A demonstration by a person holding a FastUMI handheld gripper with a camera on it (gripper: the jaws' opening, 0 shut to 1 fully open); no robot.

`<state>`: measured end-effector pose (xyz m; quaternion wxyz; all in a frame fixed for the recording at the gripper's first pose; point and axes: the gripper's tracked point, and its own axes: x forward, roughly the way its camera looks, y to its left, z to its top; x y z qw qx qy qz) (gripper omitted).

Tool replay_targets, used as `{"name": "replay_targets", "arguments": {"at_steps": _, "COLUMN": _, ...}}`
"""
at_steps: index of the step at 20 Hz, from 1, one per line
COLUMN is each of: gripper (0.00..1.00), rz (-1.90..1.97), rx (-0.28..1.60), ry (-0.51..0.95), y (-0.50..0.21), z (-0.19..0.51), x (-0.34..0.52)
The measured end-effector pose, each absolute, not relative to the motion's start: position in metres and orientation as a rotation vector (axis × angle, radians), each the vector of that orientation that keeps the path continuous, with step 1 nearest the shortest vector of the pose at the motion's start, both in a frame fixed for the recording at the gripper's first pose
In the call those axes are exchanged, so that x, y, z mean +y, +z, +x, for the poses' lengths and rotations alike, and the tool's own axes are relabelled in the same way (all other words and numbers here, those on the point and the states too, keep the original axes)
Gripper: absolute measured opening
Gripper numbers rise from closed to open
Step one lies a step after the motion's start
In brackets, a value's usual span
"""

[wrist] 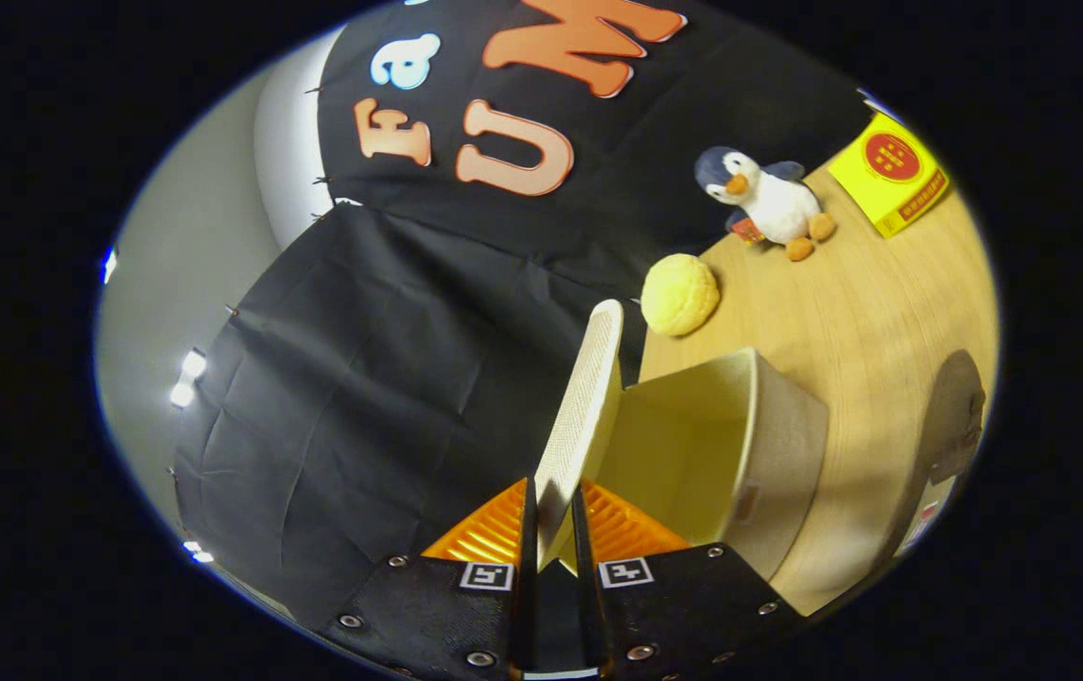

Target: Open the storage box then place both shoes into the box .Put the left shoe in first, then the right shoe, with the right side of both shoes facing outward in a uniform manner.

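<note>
My gripper (552, 515) is shut on the lid (586, 407) of the cream storage box (768, 445); both fingers pinch the lid's near edge. The lid stands lifted, nearly on edge, reaching away from the fingers. Beside it the box lies open, its pale yellow inside (692, 435) showing with nothing visible in it. The box rests on a light wooden table (872, 322). The whole view is tilted.
A round yellow bun-like toy (680, 294) lies just beyond the box. Farther back stand a plush penguin (768, 201) and a yellow carton (891, 173). A dark brownish object (952, 416) sits at the far side of the table past the box. Black cloth walls the booth behind.
</note>
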<state>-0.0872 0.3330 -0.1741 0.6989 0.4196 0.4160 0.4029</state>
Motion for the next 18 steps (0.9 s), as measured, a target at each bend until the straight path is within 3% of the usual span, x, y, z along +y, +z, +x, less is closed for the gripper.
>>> {"name": "replay_targets", "arguments": {"at_steps": 7, "gripper": 0.18, "rz": 0.800, "rx": 0.850, "ry": 1.014, "y": -0.121, "z": -0.083, "x": 0.407}}
{"name": "replay_targets", "arguments": {"at_steps": 15, "gripper": 0.23, "rz": 0.661, "rx": 0.849, "ry": 1.023, "y": -0.111, "z": -0.083, "x": 0.493}}
{"name": "replay_targets", "arguments": {"at_steps": 17, "gripper": 0.42, "rz": 0.620, "rx": 0.852, "ry": 1.038, "y": -0.112, "z": -0.087, "x": 0.513}}
{"name": "replay_targets", "arguments": {"at_steps": 18, "gripper": 0.60, "rz": 0.607, "rx": 0.857, "ry": 1.054, "y": -0.110, "z": -0.092, "x": 0.518}}
